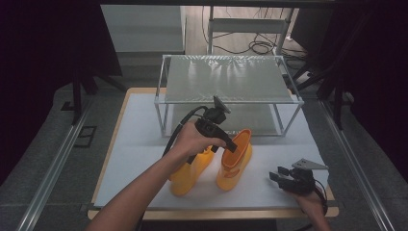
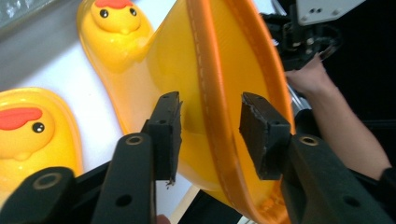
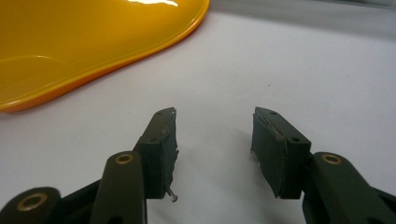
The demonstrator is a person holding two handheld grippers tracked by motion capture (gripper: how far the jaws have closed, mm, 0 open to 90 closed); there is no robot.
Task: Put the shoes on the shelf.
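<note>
Nearest the person, the right gripper rests low on the white table, jaws parted and holding nothing, just beside the right-hand yellow boot. Farther in, the left gripper reaches down over that boot's top, its jaws astride the orange-trimmed rim, one pad inside the shaft and one outside, not yet pressing. The second yellow boot stands just beside it. Behind both stands a metal-framed shelf rack.
</note>
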